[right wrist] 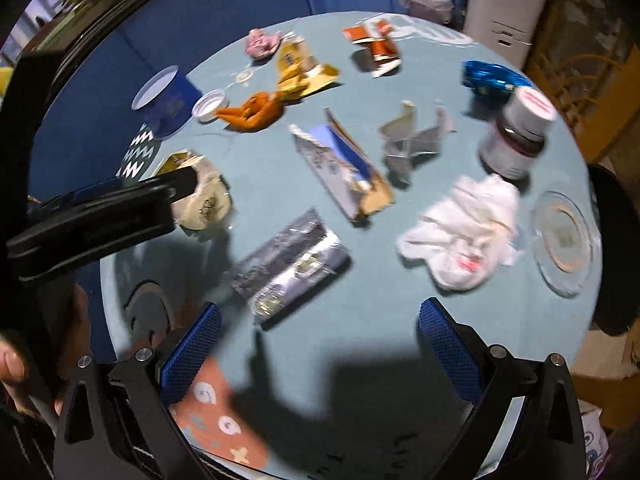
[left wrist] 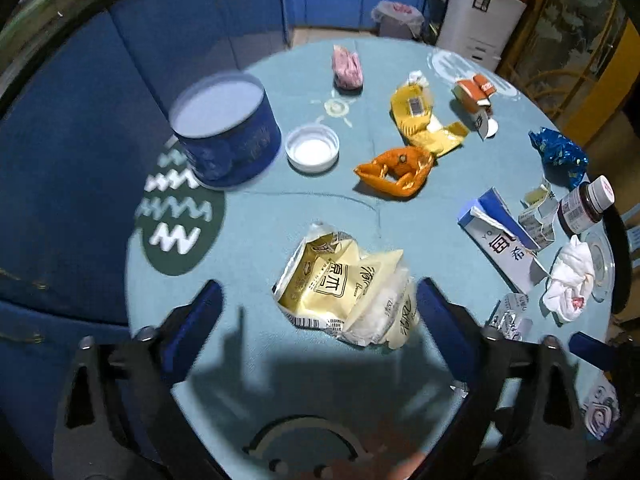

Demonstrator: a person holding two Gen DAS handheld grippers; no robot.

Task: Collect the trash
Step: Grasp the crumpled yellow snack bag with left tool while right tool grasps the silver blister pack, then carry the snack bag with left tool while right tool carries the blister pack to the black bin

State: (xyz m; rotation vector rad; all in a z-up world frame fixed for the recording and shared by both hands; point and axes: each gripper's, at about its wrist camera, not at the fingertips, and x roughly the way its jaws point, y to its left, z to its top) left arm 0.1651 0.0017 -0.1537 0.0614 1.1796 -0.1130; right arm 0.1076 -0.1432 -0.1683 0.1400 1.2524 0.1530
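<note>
A crumpled yellow and white snack wrapper (left wrist: 344,288) lies on the round blue table (left wrist: 280,220). My left gripper (left wrist: 320,286) hangs just over it, open, one blue pad on each side with a gap to the wrapper. The right wrist view shows the same left gripper (right wrist: 120,208) as a black body above that wrapper (right wrist: 208,200). My right gripper (right wrist: 320,308) is open and holds nothing. A flattened silver foil packet (right wrist: 288,268) lies just ahead of its fingers, and a crumpled white tissue (right wrist: 464,232) to the right.
Scattered on the table are a blue round tin (left wrist: 226,136), white lid (left wrist: 312,148), orange peel (left wrist: 396,172), torn blue-white carton (left wrist: 504,240), dark bottle (left wrist: 586,204), blue foil (left wrist: 560,156) and glass dish (right wrist: 564,236). A lined bin (left wrist: 396,16) stands beyond the far edge.
</note>
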